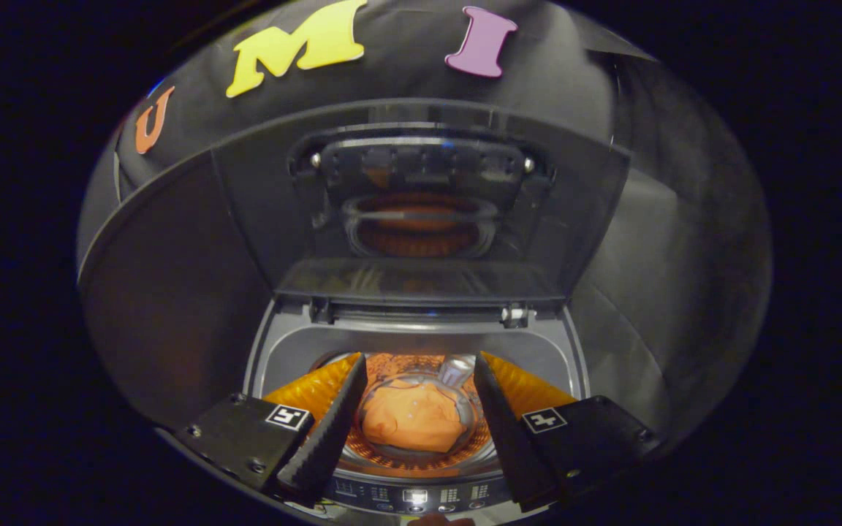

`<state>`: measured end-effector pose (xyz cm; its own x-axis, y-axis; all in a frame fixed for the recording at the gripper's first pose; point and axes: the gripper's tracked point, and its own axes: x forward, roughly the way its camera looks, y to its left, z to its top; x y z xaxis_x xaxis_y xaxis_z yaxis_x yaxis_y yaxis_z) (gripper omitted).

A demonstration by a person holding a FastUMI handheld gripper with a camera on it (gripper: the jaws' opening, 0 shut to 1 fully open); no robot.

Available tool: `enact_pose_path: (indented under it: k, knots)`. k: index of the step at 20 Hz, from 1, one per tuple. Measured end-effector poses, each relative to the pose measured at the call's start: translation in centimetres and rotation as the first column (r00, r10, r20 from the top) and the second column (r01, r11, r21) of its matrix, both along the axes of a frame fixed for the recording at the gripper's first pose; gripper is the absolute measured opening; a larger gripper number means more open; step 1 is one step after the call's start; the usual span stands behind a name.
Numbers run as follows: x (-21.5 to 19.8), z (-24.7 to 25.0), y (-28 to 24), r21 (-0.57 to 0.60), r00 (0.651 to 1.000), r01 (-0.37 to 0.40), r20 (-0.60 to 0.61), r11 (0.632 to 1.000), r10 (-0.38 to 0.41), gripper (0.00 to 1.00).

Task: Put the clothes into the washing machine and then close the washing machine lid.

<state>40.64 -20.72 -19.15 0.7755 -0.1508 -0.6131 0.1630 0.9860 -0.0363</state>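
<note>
In the lower centre of the frame the gripper (419, 409) hangs with its fingers spread, holding nothing. Between and below them the orange clothes (412, 424) lie bunched in the drum of the washing machine (421, 347), long axis running left-right. The lid (421, 212) stands upright, open, across the middle.

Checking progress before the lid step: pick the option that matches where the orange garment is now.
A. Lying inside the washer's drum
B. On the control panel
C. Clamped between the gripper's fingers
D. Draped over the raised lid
A: the orange garment lies down in the drum, seen between the spread fingers of the open gripper, which hold nothing; the lid stands raised behind.
</note>
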Motion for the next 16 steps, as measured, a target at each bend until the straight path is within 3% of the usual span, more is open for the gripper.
enact_pose_path:
  k: [5,9,11,16]
  knots:
    - [1.0,9.0,1.4,0.015,0.983,-0.049,0.177,0.999,0.046,0.91]
    - [5.1,16.7,2.1,0.018,0.959,-0.09,0.272,0.996,0.082,0.91]
    - [8.0,17.8,2.3,0.001,0.96,-0.112,0.26,0.994,0.108,0.91]
    - [13.5,15.3,1.6,0.044,0.984,-0.089,0.156,0.995,0.081,0.91]
